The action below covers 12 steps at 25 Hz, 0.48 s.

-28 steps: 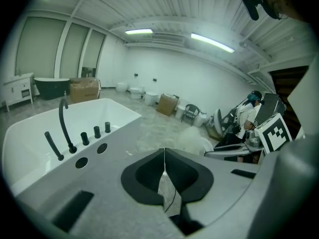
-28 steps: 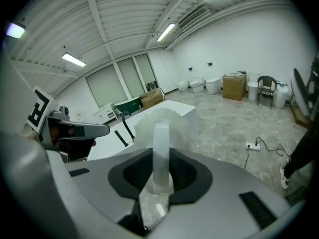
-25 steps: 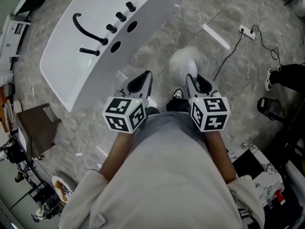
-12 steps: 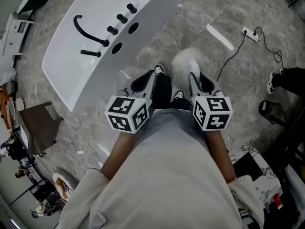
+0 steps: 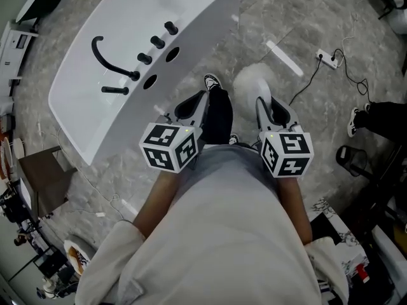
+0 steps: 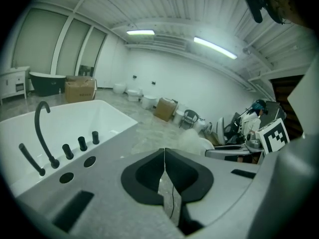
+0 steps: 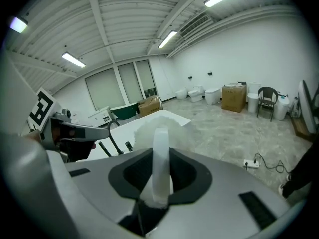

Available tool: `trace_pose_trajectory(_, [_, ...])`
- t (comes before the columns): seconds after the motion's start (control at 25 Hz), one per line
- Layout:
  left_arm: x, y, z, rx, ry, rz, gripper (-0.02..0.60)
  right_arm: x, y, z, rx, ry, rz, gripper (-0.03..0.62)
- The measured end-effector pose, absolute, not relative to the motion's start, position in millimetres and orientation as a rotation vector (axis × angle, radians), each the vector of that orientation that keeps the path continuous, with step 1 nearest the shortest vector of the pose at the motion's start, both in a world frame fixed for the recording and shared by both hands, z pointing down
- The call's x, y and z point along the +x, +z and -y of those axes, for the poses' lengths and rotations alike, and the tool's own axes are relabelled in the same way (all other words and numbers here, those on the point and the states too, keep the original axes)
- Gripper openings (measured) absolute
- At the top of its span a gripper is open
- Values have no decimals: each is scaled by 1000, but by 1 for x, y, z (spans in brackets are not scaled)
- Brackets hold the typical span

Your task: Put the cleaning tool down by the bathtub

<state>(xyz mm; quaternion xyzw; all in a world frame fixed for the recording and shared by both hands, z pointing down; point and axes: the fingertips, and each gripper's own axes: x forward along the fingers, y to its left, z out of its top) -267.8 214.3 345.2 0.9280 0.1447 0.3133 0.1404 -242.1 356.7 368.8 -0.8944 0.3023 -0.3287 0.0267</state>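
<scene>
The cleaning tool [image 5: 249,80] is a white fluffy duster with a white handle [image 7: 160,158], and my right gripper [image 5: 266,104] is shut on that handle, holding it out over the floor. Its fluffy head [image 7: 152,124] shows past the jaws in the right gripper view. My left gripper [image 5: 192,105] is shut with nothing in it, its jaws meeting at the seam [image 6: 164,169]. The white bathtub [image 5: 114,27] with a black faucet [image 5: 111,60] lies ahead and to the left, close to the left gripper.
A person's dark trouser leg and sneaker [image 5: 213,84] stand between the grippers. On the grey marble floor lie a white bar [image 5: 283,57] and a power strip with a cable [image 5: 327,57] at the right. Another person's shoe [image 5: 353,122] is at the far right. A brown stool [image 5: 43,180] stands at the left.
The person has stepped forward: the leg and sneaker now reach between the grippers toward the tub. Both grippers stay shut and have shifted slightly; the duster is still held.
</scene>
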Motion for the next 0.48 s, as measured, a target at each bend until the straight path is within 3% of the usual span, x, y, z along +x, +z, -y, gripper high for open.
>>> trace_pose_trajectory(0.48, [-158, 358, -150, 2595, 915, -350, 9, -136, 376, -302, -2761, -1117, -997, 83])
